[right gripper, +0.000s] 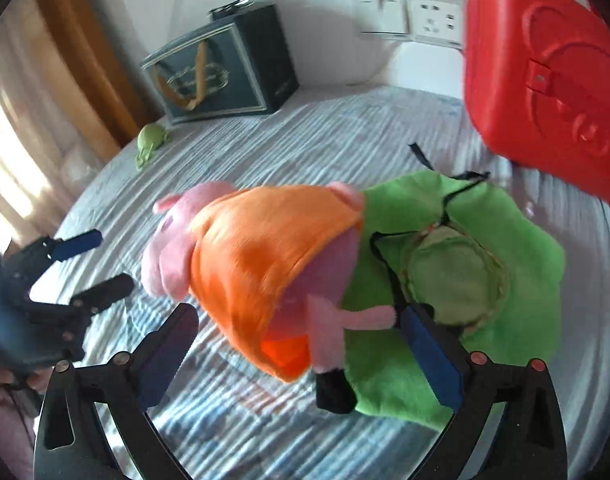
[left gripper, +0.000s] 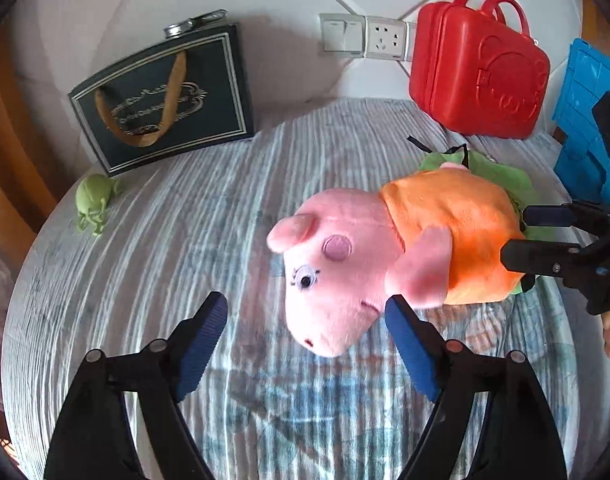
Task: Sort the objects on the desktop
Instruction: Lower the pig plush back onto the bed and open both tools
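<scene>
A pink pig plush in an orange dress (left gripper: 385, 252) lies on its side on the striped cloth, partly on a green plush piece (right gripper: 465, 280). My left gripper (left gripper: 307, 320) is open, its fingers on either side of the pig's snout. My right gripper (right gripper: 301, 332) is open around the pig's legs and dress hem (right gripper: 273, 280); it also shows in the left wrist view (left gripper: 517, 236) at the pig's back. A small green toy (left gripper: 91, 204) lies at the far left.
A dark gift bag (left gripper: 165, 96) stands against the wall at the back left. A red plastic case (left gripper: 477, 68) stands at the back right, with a blue plastic object (left gripper: 585, 120) beside it. A wall socket (left gripper: 365, 38) sits between them.
</scene>
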### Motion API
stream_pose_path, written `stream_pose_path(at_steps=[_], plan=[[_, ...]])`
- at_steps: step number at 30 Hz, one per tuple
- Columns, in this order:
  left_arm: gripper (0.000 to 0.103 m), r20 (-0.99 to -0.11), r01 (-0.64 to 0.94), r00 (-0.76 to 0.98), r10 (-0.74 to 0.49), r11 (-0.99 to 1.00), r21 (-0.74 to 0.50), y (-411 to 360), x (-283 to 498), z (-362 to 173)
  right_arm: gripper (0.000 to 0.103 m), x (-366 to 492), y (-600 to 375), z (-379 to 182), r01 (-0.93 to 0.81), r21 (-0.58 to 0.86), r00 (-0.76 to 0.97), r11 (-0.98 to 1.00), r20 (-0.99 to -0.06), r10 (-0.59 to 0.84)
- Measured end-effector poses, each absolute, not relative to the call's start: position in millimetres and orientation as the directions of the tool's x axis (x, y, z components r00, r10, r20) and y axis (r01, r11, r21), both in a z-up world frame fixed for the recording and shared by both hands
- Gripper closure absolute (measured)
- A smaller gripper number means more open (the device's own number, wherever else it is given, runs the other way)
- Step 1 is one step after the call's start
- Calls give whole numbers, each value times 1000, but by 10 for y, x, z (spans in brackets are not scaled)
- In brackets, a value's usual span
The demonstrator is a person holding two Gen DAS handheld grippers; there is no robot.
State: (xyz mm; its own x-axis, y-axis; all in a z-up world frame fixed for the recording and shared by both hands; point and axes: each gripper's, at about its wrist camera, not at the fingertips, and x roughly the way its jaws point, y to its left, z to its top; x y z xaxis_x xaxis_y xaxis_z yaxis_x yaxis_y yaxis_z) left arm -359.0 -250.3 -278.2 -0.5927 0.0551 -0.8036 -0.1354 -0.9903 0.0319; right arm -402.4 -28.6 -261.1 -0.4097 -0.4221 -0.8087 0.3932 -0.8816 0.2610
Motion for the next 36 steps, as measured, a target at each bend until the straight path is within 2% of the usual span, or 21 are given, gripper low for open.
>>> stream_pose_path(at_steps=[4, 9, 15, 16, 17, 18, 22, 26, 33, 34, 36], plan=[[22, -847, -204, -520, 105, -979, 3, -2398, -3767, -3010, 0, -4081, -270, -2652, 321, 284, -392, -903, -829, -400], [22, -871, -208, -477, 116, -978, -16, -2359, -3908, -3249, 0, -4128, -431, -2767, 315, 300, -356, -900, -842, -405], [22, -820, -232, -550, 161, -972, -35, -2338, -3928, -3182, 0, -4254, -604, -2812, 323, 299, -367, -898, -835, -410], [25, -805, -232, -570, 166, -972, -36, -2336, -3922, -3147, 2, -4272, -643, -2810, 338, 296, -370, -893, -831, -415], [30, -792, -229, -588, 164, -973, -31, -2333, -3921, -3109, 24, -4277, -684, -2804, 347, 275, -377, -897, -834, -402], [33, -789, -223, -594, 158, -974, -28, -2332, -3933, -3081, 27, -4277, -721, -2787, 353, 231, -394, -907, -842, -368], [35, -780, -228, -599, 180, -972, -50, -2360, -3890, -2979, 33, -4196, -702, -2669, 384, 196, -422, -902, -832, -360], [35, -746, -233, -642, 179, -972, -33, -2321, -3718, -2729, 33, -3996, -618, -2405, 412, 179, -466, -893, -801, -376], [35, -642, -227, -743, 189, -974, -24, -2241, -3232, -1935, 36, -3505, -453, -1688, 427, 129, -584, -895, -717, -382], [36, -620, -231, -760, 194, -973, -21, -2216, -3154, -1812, 41, -3435, -423, -1584, 429, 124, -599, -895, -703, -384], [36, -567, -266, -792, 226, -964, -14, -2113, -2974, -1547, 56, -3235, -371, -1359, 451, 129, -624, -883, -662, -415]])
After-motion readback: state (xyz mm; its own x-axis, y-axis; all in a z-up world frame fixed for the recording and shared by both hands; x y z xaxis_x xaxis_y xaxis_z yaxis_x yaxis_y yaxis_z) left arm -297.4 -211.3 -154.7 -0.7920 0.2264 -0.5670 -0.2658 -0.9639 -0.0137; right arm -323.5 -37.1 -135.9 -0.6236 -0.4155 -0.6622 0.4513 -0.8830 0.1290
